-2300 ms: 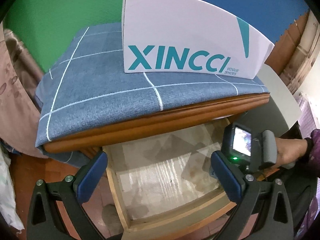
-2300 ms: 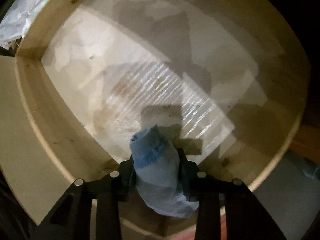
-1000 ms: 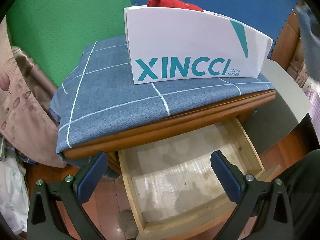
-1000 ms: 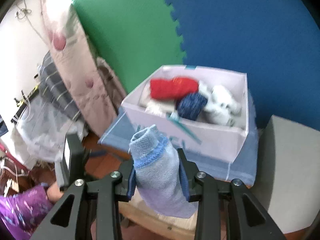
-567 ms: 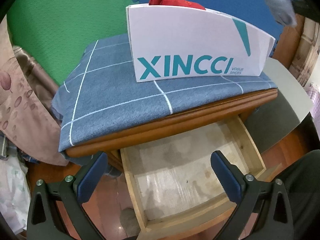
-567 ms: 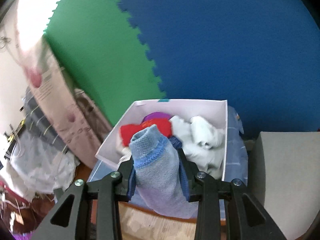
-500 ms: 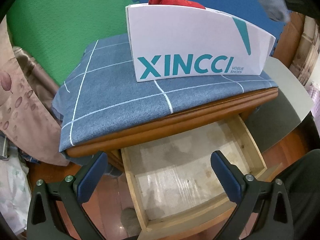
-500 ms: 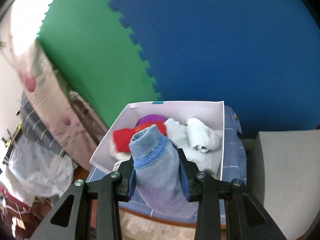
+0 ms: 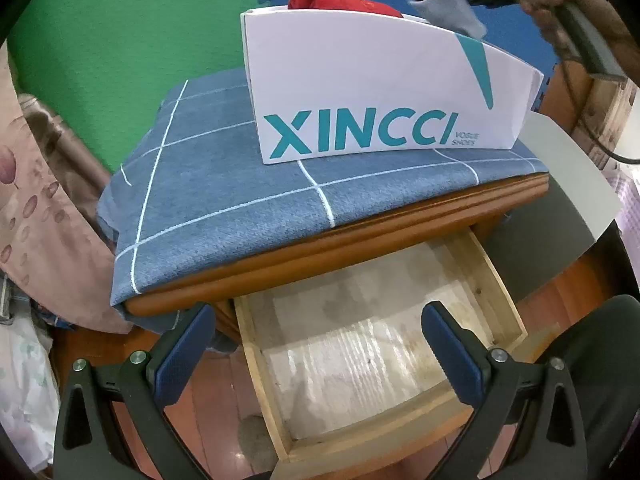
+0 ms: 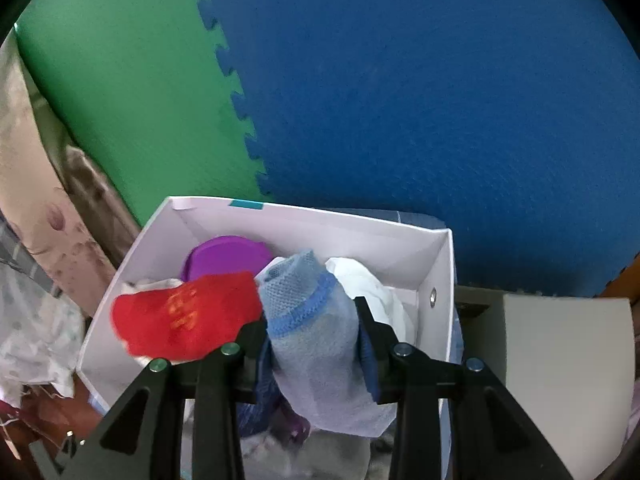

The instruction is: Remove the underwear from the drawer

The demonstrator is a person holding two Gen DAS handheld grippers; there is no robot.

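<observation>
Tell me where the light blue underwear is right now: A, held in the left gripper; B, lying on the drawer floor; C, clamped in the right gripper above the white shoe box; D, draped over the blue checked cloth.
C: the right gripper is shut on the light blue underwear, held above the white shoe box; the drawer shows only its liner.

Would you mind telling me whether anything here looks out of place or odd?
Mostly tidy. The drawer stands pulled open with nothing on its stained, blotchy liner. The white shoebox on the blue cloth is heaped with rolled garments, the red one riding above its rim.
</observation>
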